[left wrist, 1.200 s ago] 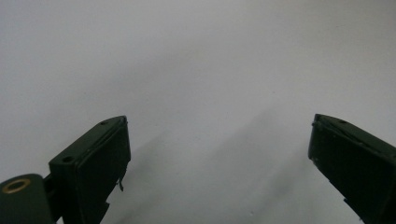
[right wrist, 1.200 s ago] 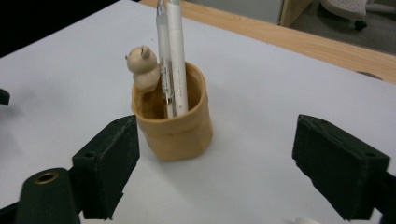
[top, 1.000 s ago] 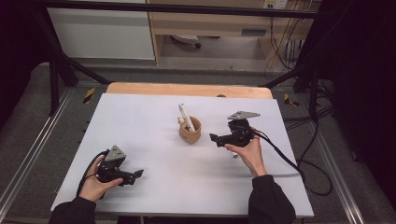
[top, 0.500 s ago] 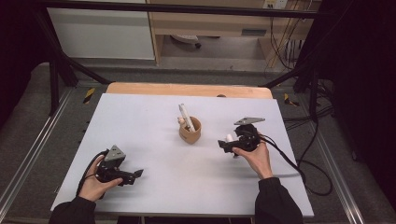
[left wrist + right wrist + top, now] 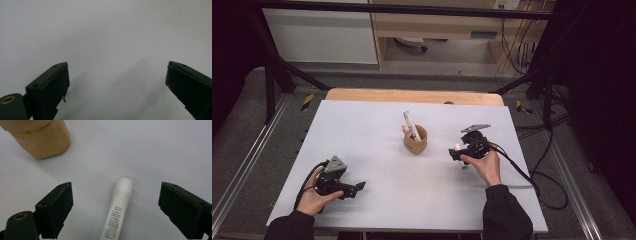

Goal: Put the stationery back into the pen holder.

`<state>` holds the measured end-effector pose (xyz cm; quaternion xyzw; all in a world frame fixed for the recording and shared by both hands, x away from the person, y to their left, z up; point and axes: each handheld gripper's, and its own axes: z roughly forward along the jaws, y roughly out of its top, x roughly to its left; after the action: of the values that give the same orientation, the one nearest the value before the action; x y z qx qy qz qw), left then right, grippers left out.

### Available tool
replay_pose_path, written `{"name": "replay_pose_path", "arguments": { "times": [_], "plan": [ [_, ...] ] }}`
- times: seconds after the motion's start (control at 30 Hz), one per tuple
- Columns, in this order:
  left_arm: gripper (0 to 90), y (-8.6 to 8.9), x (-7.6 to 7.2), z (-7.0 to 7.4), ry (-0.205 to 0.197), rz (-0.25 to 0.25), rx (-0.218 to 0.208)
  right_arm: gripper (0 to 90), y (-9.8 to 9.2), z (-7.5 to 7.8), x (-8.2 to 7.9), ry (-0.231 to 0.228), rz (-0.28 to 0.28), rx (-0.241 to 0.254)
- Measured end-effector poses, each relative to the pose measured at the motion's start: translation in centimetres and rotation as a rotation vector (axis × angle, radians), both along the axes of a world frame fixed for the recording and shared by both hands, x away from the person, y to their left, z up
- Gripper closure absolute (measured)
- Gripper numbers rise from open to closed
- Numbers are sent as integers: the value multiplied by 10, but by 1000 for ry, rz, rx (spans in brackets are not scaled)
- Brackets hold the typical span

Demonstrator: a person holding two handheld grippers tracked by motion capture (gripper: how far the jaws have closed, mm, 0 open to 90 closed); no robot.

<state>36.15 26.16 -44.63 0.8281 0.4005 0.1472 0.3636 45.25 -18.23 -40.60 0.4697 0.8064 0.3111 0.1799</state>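
Note:
A white tube with small print lies flat on the table, cap end away from me, between the jaws of my right gripper. The pads stand clear of it on both sides; the jaws have just been closing a little. From above, the right gripper sits right of a tan cup, with the tube at its tips. A second white tube leans upright in the cup. My left gripper rests near the front left, open over bare table.
The tan cup stands to the upper left in the right gripper view. The white table has a wooden strip along its far edge. Black frame bars and cables surround the table; a cable trails from the right hand.
The right hand has shifted slightly right and toward the near edge, away from the cup. The white tube now shows at its tips. The left hand has stayed still.

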Motion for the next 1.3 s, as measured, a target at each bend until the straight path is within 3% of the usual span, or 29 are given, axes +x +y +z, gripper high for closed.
{"name": "replay_pose_path", "arguments": {
  "times": [0.37, 0.57, 0.9, 1.3],
  "plan": [
    [52, 0, 0, 0, 1, 0, -1, 310, 1, -16, 9, 69, -77, -27],
    [53, -1, 0, 0, 3, -2, 1, 405, 3, -19, 10, 90, -90, -23],
    [53, -2, 0, -1, 1, -5, 5, 520, 3, -19, 12, 167, -95, -22],
    [52, -2, 0, -1, 2, -7, 8, 611, 4, -22, 15, 207, -114, -41]
  ]
}}
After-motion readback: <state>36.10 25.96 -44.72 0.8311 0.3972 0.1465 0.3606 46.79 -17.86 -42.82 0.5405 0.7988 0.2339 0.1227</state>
